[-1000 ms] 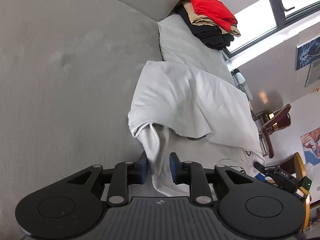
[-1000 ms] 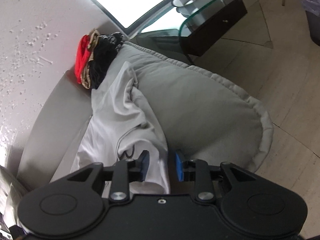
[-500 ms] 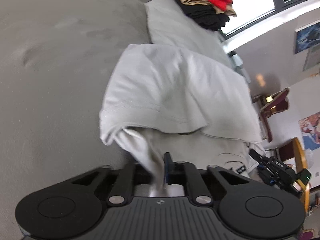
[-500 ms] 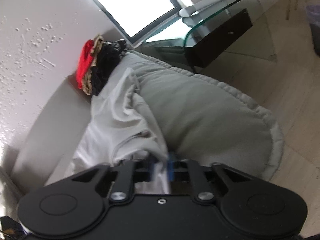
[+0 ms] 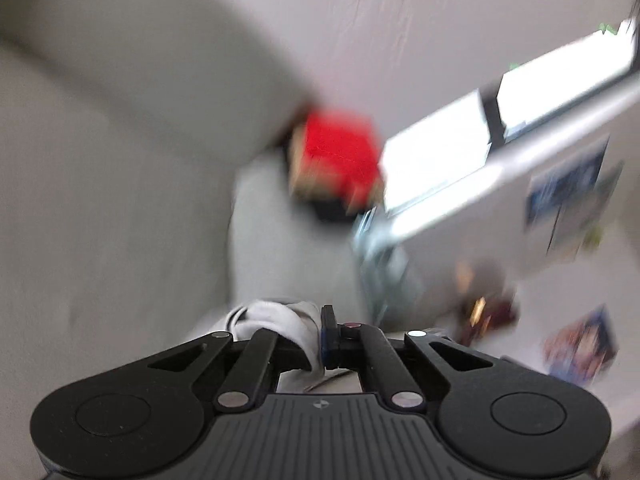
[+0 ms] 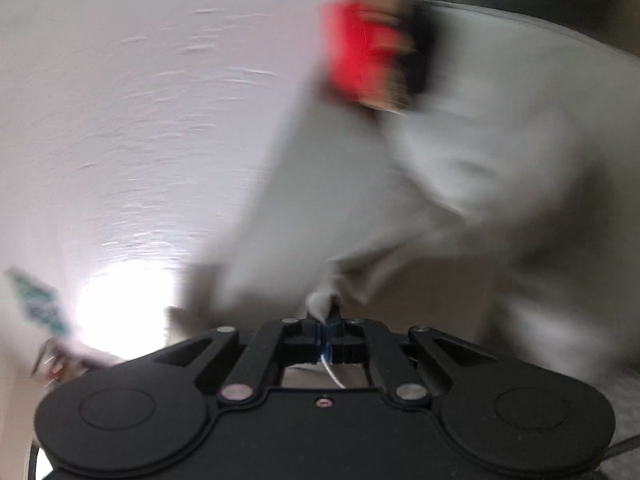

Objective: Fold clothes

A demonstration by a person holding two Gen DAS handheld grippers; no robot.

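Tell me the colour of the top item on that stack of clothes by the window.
Red. The top item sits on tan and black layers; blurred in both views, it shows best in the left wrist view.

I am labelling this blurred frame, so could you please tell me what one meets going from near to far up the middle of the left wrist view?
Left gripper, shut on the white garment → grey sofa cushion → red-topped clothes pile → wall.

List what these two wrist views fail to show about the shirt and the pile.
- Shirt: left view, only a bunch at the left gripper; the rest lies below the frame.
- Shirt's shape: right view, motion blur; only a pinch shows in the right gripper.
- Pile: both views, blurred; garment count unreadable under the red top.
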